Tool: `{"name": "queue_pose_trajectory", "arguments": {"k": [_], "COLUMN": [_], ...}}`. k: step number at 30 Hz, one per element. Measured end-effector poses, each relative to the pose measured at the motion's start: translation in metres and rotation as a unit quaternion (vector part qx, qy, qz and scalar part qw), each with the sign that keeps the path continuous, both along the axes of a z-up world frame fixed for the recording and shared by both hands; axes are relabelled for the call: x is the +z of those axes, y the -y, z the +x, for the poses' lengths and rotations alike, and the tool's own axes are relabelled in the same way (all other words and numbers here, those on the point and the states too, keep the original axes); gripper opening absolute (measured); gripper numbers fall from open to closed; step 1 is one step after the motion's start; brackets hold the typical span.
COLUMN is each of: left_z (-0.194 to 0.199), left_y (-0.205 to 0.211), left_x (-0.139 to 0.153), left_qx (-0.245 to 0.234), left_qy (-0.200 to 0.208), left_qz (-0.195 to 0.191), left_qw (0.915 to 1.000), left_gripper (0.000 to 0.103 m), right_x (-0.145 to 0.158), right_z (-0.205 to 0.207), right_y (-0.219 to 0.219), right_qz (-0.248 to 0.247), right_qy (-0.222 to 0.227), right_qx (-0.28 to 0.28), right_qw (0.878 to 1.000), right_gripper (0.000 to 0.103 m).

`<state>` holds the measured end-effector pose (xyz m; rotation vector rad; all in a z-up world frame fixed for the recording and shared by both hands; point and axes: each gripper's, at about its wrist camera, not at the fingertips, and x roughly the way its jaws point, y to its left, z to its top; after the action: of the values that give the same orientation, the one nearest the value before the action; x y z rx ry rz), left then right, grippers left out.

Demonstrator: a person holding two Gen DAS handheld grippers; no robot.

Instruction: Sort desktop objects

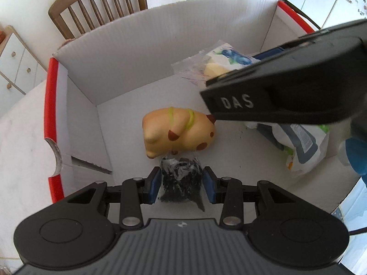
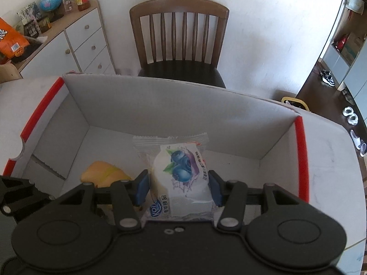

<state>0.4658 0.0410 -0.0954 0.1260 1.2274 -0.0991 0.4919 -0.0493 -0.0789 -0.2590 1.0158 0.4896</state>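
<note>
Left wrist view | left tongs (image 1: 180,183) pinching black bag (image 1: 181,181) over box (image 1: 128,52), near toy (image 1: 177,134) | right tongs (image 2: 178,188) pinching blueberry snack (image 2: 181,176), likely for dropping in.

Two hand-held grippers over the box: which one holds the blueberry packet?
The right hand-held gripper: its pads clamp the blueberry packet. The left hand-held gripper holds a small black bag instead.

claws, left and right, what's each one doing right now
Left claw: shut on the small clear bag of black bits.
Right claw: shut on the white blueberry-print snack packet.
</note>
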Motion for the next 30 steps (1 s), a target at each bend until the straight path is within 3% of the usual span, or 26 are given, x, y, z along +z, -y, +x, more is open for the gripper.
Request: {"name": "queue_pose_trajectory", "arguments": {"k": [12, 20, 30], "left_z": [-0.007, -0.017, -0.032], "left_y": [-0.004, -0.008, -0.004], "left_x": [0.003, 0.014, 0.026], "left_qx": [0.003, 0.011, 0.014], "left_qy": [0.005, 0.023, 0.041], "left_qz": [-0.015, -0.029, -0.042], "left_qw": [0.9999, 0.9993, 0.9982], "left_gripper": [0.039, 0.051, 0.053], "right_x": [-0.012, -0.027, -0.003], "right_z": [0.01, 0.013, 0.009], "right_y": [-0.013, -0.022, -0.01], "right_qz": [-0.023, -0.049, -0.006], "right_qy": [-0.015, -0.023, -0.025], "right_qx": [0.009, 0.016, 0.008], "right_qw": [1.0, 0.998, 1.0], "right_gripper": [0.053, 0.053, 0.063]}}
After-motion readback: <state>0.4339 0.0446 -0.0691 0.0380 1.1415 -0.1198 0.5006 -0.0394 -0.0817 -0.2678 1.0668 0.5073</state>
